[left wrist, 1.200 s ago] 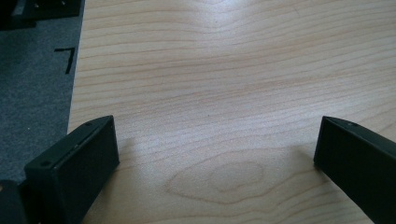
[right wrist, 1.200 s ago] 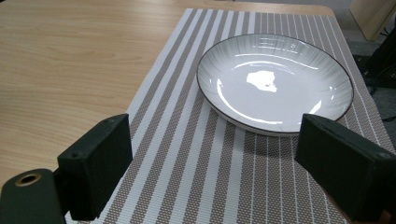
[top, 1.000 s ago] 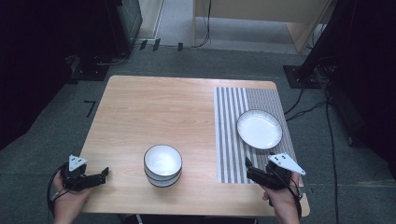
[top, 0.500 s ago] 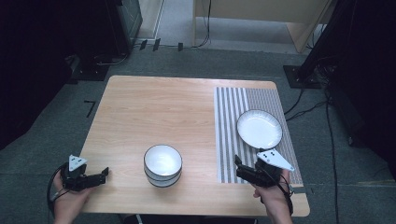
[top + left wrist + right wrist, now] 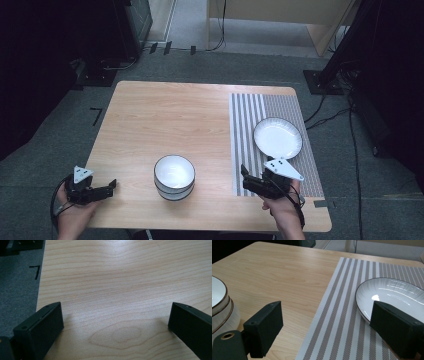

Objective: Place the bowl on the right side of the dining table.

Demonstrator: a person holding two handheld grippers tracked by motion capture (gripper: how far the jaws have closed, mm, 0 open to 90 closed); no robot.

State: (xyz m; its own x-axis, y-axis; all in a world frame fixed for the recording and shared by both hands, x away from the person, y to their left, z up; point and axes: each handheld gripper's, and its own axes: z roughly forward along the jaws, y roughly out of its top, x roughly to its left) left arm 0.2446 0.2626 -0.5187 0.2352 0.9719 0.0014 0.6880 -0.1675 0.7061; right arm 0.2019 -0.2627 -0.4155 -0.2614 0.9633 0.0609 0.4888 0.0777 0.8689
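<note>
While your right tongs [image 5: 246,181] hang low over the near edge of the striped placemat [image 5: 250,130], their jaws stand wide apart with nothing between them, and they point across at the stacked bowls [image 5: 174,176]. Your left tongs [image 5: 111,187] sit at the near left corner of the tabletop [image 5: 165,115], just as wide open and just as empty, over bare wood.

Those bowls stand at the near middle of the tabletop, one nested in another, just left of the placemat. A white plate [image 5: 278,137] lies on the placemat, just beyond your right hand [image 5: 281,210].

Judging by the gloss and the dark rim line, both bowls and plate are glazed ceramic: stiff, fairly heavy, slick under hard pads, and apt to chip if knocked. For the top bowl, I would take the rim wall with one jaw inside and one outside, on the side facing your tongs, and lift straight up so the lower bowl does not drag along. For the plate, a bite on its raised near edge looks the only purchase; expect it to tip from its own weight.
</note>
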